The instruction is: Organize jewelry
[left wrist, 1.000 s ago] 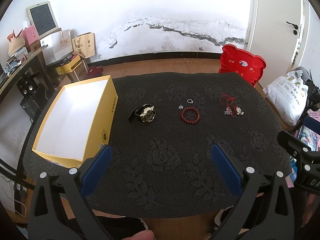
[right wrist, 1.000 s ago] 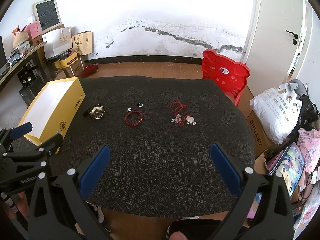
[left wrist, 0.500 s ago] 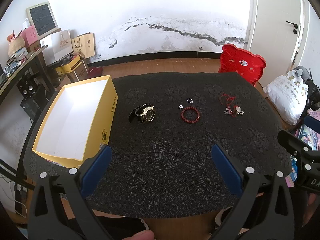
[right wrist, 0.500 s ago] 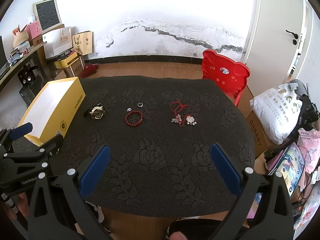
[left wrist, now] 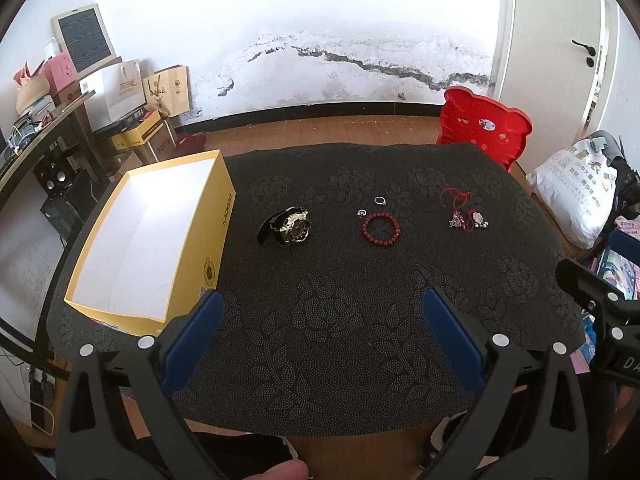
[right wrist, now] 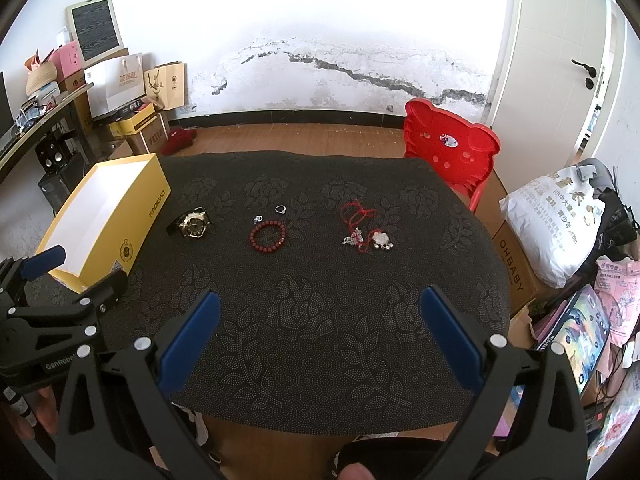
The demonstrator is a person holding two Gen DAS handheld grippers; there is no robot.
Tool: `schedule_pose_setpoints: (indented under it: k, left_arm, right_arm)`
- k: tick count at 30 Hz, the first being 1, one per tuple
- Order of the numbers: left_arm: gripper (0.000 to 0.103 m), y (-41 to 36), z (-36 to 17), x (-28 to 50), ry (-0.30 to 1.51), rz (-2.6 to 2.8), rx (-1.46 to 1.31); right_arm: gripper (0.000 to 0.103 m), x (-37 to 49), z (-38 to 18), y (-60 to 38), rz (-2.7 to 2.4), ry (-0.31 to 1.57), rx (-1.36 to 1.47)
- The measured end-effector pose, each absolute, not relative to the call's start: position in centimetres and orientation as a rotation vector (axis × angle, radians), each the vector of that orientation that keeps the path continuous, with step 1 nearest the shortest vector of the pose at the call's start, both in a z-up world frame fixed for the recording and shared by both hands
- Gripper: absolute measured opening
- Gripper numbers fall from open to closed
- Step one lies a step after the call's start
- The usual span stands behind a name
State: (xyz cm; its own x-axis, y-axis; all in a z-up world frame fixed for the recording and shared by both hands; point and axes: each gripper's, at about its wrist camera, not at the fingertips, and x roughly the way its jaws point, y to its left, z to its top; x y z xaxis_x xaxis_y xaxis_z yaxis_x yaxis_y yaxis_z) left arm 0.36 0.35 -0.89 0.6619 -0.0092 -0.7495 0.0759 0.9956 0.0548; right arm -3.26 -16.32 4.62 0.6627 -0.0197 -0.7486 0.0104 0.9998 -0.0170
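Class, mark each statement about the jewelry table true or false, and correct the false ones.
1. The yellow box holds the watch. False: the watch lies on the black cloth, beside the box.
2. The red bead bracelet lies between the watch and the red-cord necklace. True.
3. The left hand-held gripper is shut on the bracelet. False: it is open, holding nothing.
4. The right hand-held gripper is open. True.
5. Two small rings lie inside the bracelet. False: just beyond it.

"KADIGAO" runs along the yellow box [right wrist: 156, 203]; "OHBABY" marks the cardboard carton [right wrist: 511, 265].
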Motion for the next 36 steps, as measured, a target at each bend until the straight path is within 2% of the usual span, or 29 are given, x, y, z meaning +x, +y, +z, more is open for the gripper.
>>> schedule_pose_setpoints:
  k: [36]
  left_arm:
    - [0.097, 0.34, -0.86, 0.33, 0.847, -0.049, 0.090]
  right_arm:
    - [0.097, -3.19, 4.67, -16.15, -0.015, 0.849, -0.010]
